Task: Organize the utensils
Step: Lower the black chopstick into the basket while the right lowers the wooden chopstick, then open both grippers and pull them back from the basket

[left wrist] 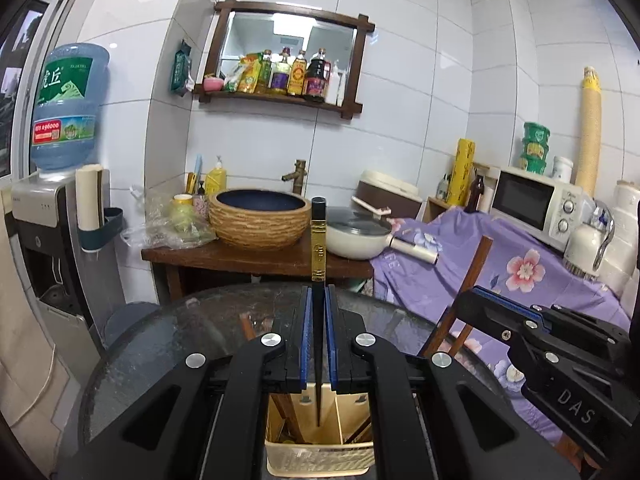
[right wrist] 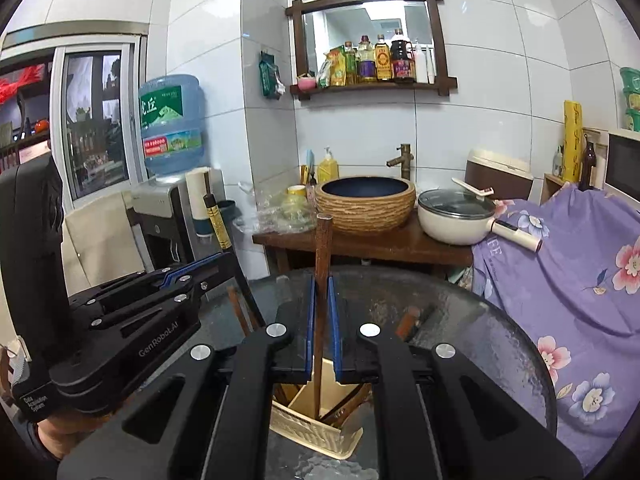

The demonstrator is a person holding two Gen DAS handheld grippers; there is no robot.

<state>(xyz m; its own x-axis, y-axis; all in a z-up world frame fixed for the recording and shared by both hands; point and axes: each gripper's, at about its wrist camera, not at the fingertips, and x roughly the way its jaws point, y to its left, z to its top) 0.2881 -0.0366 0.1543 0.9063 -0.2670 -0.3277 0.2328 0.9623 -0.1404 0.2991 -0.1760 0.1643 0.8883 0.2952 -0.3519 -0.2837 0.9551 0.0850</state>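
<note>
Table (right wrist: 500,340): dark glass, glossy, mottled. Basket (right wrist: 316,432) below right jaws: cream plastic, ribbed. Chopstick (right wrist: 322,264) btwn pads: brown wood, matt.

Bright, even indoor light; sharp focus; fisheye-bent, dark-vignetted edges.

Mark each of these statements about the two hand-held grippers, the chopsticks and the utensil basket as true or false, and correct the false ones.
1. The left gripper is shut on a black chopstick with a yellow band. True.
2. The right gripper is open and holds nothing. False: it is shut on a brown wooden chopstick.
3. A cream plastic utensil basket stands on the round dark glass table below the grippers. True.
4. The cream pan with a glass lid sits on the glass table. False: it sits on the brown wooden counter beside the woven-pattern basin.
</note>
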